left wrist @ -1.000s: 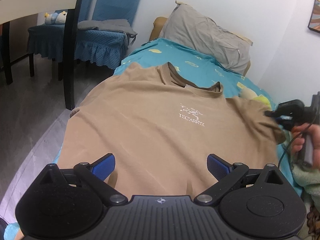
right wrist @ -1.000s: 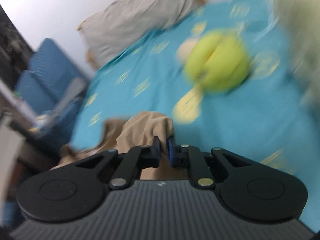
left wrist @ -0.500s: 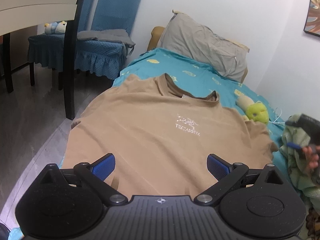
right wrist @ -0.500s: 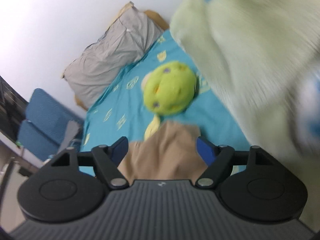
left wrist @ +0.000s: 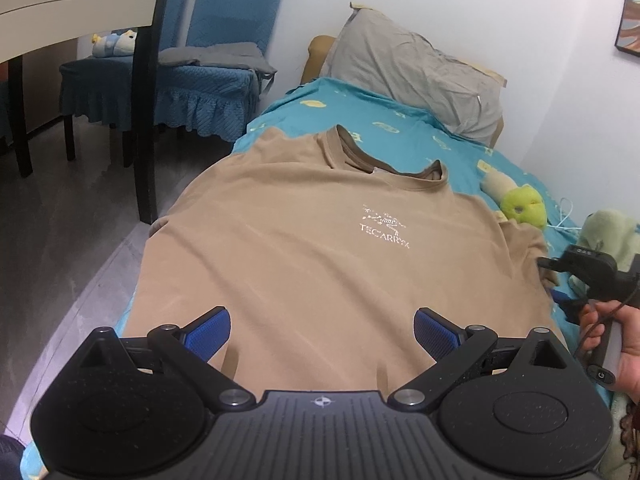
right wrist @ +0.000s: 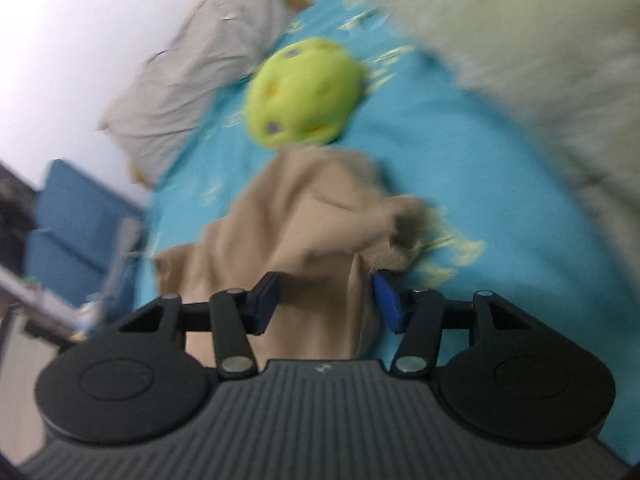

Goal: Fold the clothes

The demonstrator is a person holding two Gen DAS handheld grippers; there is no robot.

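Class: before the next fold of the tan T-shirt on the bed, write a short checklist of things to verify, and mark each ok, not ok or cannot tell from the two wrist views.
1. Tan T-shirt lies face up, body smooth: ok.
2. Right sleeve flat: not ok, bunched.
3. Sleeve cloth between the closing jaws of the right gripper: ok.
4. Pads pressing that cloth: cannot tell, view blurred.
5. Left gripper open over the hem, gripping nothing: ok.
6. Green plush toy clear of the sleeve: not ok, right beside it.
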